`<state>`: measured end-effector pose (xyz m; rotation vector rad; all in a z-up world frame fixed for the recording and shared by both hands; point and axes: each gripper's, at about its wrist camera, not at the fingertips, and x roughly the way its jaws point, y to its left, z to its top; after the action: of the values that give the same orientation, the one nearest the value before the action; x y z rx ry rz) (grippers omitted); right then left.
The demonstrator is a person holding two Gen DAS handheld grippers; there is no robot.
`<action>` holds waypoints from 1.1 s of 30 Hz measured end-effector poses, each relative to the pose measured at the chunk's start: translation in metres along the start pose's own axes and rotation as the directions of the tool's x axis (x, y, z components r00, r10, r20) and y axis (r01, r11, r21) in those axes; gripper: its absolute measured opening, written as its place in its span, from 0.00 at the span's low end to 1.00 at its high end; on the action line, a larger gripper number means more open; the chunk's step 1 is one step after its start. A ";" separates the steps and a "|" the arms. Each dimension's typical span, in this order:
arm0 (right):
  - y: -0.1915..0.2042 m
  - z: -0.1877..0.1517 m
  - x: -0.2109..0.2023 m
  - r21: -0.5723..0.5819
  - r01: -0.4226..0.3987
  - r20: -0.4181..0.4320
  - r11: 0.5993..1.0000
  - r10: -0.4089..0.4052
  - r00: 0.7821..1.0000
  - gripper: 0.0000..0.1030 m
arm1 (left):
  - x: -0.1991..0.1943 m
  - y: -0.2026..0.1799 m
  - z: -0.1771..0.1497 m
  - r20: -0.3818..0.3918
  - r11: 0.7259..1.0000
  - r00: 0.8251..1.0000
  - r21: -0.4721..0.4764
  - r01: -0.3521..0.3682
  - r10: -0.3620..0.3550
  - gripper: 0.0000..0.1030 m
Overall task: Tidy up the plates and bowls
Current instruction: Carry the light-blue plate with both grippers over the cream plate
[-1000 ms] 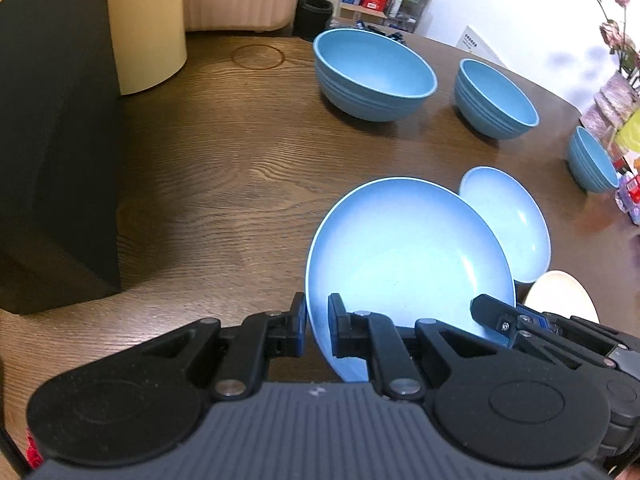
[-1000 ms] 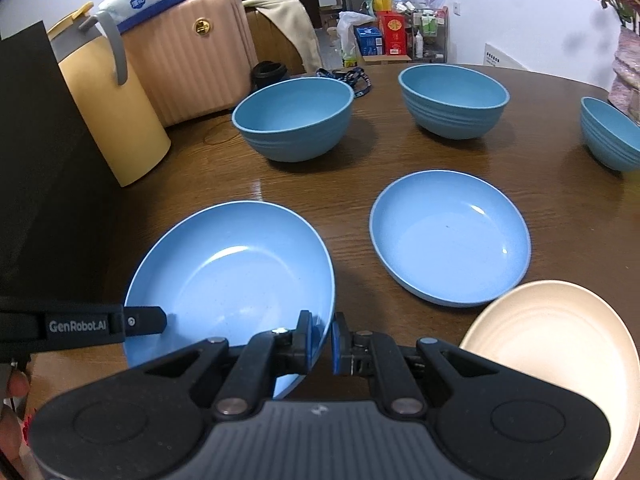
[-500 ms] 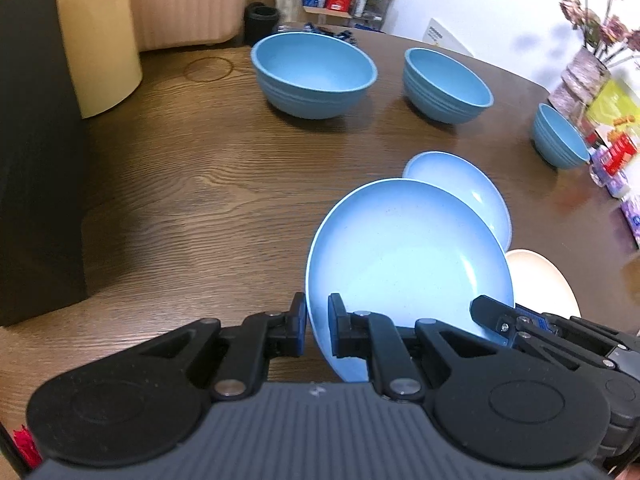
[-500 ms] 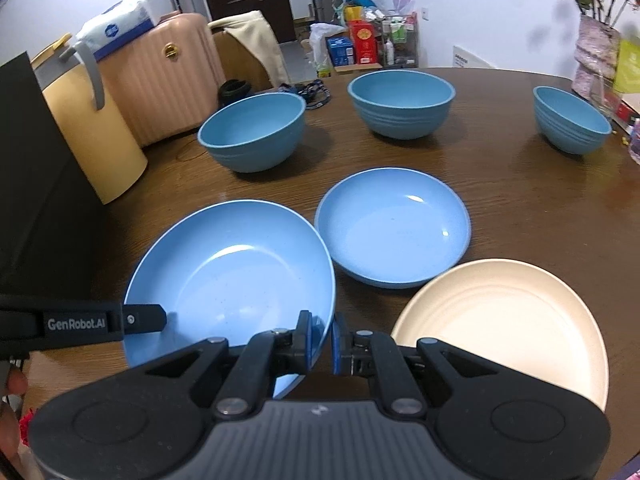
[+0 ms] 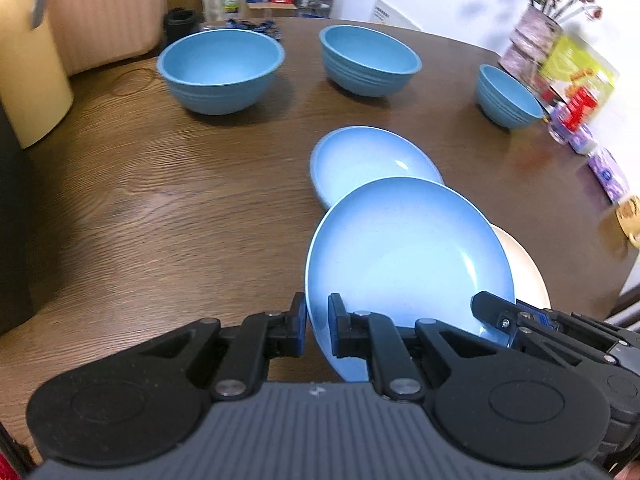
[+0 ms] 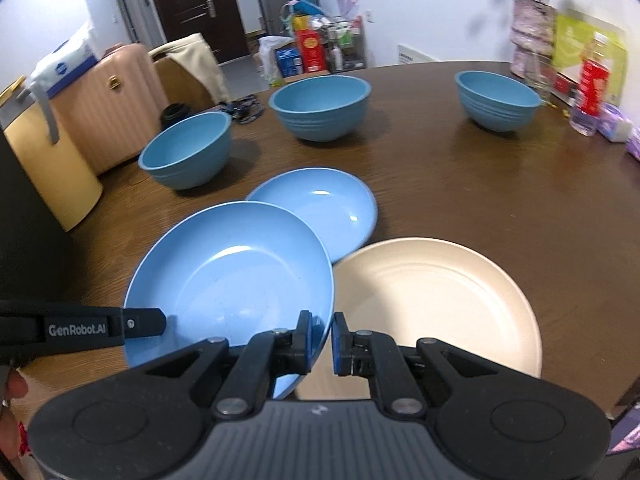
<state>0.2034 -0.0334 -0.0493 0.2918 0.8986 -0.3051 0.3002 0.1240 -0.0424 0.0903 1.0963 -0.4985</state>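
Plate (image 5: pixel 408 248) (glossy blue), shallow, round

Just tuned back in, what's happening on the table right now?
A person holds one large blue plate with both tongs at once: the left tongs are shut on its left rim, the right tongs on its right rim. The plate hangs partly over a smaller blue plate and beside a cream plate, both lying on the wooden table. Three blue bowls stand separately farther back, none stacked yet.
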 end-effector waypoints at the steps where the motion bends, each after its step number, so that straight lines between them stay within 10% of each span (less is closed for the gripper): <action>1: -0.004 -0.001 -0.001 0.008 0.005 0.001 1.000 -0.005 1.000 0.09 | 0.002 -0.004 0.001 -0.002 1.000 1.000 0.008 0.003 -0.003 0.11; 33: -0.096 -0.019 0.010 0.151 0.094 -0.057 0.984 -0.086 0.995 0.09 | 0.060 -0.091 0.001 -0.119 0.986 0.993 0.159 0.041 -0.022 0.11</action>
<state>0.1601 -0.1157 -0.0801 0.4036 0.9407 -0.4536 0.2835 0.0223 -0.0784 0.2471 1.1723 -0.6166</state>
